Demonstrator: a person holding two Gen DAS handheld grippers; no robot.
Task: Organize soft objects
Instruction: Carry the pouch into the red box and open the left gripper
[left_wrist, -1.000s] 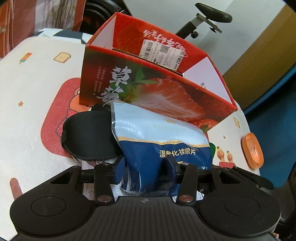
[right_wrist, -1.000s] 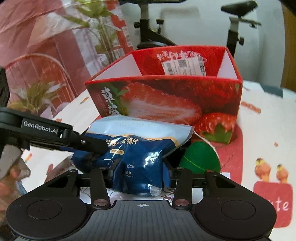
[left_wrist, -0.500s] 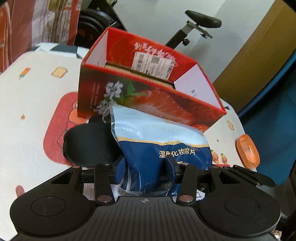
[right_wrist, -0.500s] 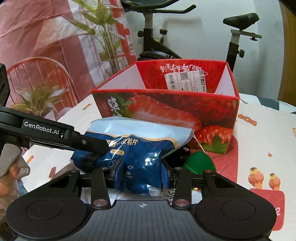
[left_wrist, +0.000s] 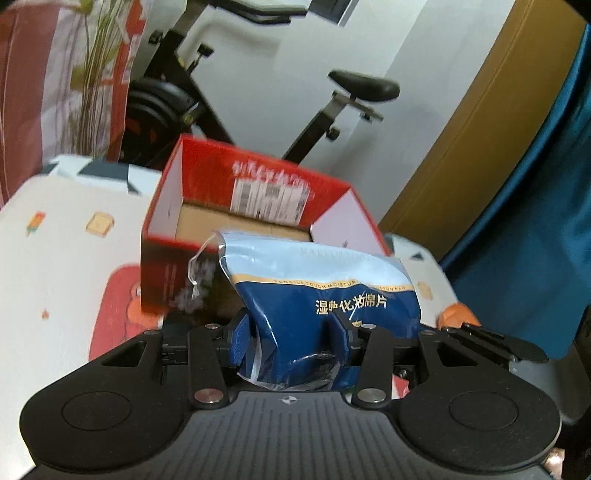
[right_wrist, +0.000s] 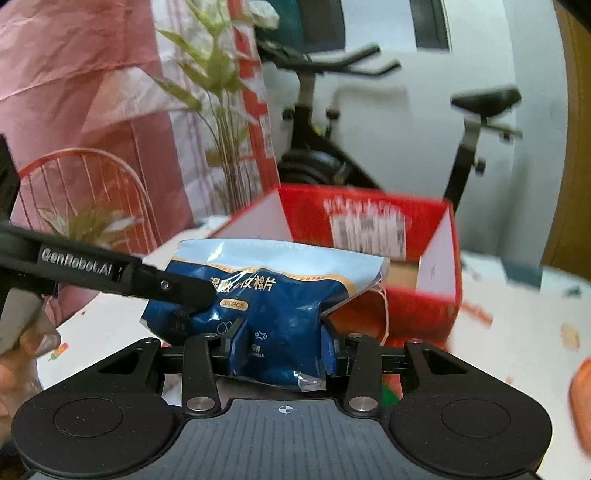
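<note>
Both the left tongs and right tongs pinch the blue pouch, red box open just ahead and below.

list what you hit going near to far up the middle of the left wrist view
left claw → blue cotton pad bag → red strawberry box → exercise bike → white wall

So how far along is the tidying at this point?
Nothing visibly packed: the red box shows only bare cardboard floor. In hand: the blue cotton-pad bag, gripped by both the left claw and the right claw, lifted near the box's front wall. Left: dropping it in, then the orange item on the table.
</note>
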